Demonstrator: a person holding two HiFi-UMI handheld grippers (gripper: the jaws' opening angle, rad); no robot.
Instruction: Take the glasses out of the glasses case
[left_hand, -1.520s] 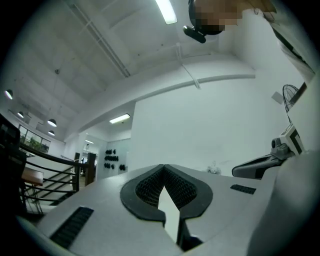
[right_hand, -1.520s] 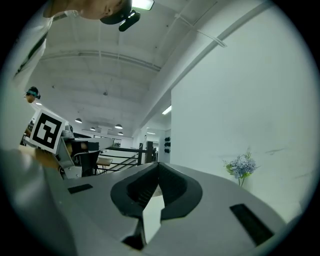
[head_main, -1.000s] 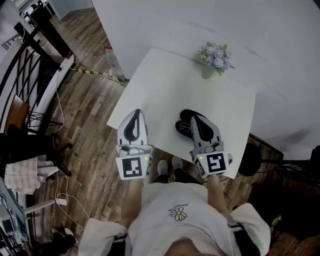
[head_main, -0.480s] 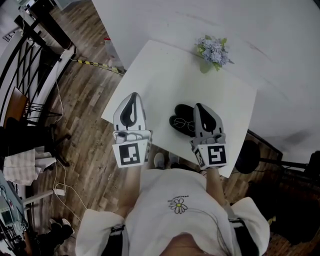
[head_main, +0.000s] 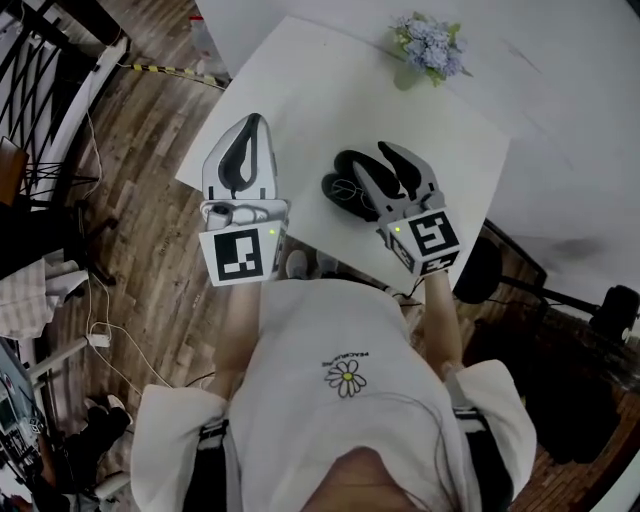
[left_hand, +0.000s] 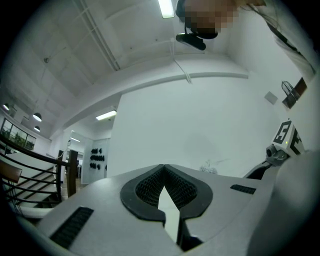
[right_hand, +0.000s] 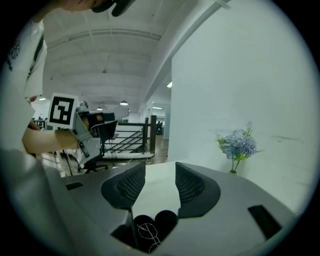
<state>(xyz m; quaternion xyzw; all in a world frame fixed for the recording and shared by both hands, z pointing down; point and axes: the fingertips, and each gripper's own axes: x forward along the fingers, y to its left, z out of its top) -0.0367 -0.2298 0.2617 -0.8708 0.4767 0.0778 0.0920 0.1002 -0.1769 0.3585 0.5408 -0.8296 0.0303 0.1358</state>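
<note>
A black glasses case (head_main: 345, 180) lies open near the front edge of the white table (head_main: 300, 90), with thin wire-framed glasses (head_main: 350, 190) inside it. My right gripper (head_main: 378, 162) hovers just above the case, and its jaws are opening with nothing between them. In the right gripper view the case (right_hand: 162, 220) and the glasses (right_hand: 148, 233) show low between the pads (right_hand: 190, 185), below the right gripper (right_hand: 160, 167). My left gripper (head_main: 248, 125) is shut and empty over the table's left part, clear of the case. Its tips meet in the left gripper view (left_hand: 164, 167).
A small vase of pale blue flowers (head_main: 428, 45) stands at the table's far side and shows in the right gripper view (right_hand: 237, 145). White wall runs behind the table. Wooden floor, a black railing (head_main: 40, 90) and cables lie to the left.
My right gripper's jaws went from shut to apart, and it tipped down toward the open case. The left gripper shifted slightly over the table, still shut.
</note>
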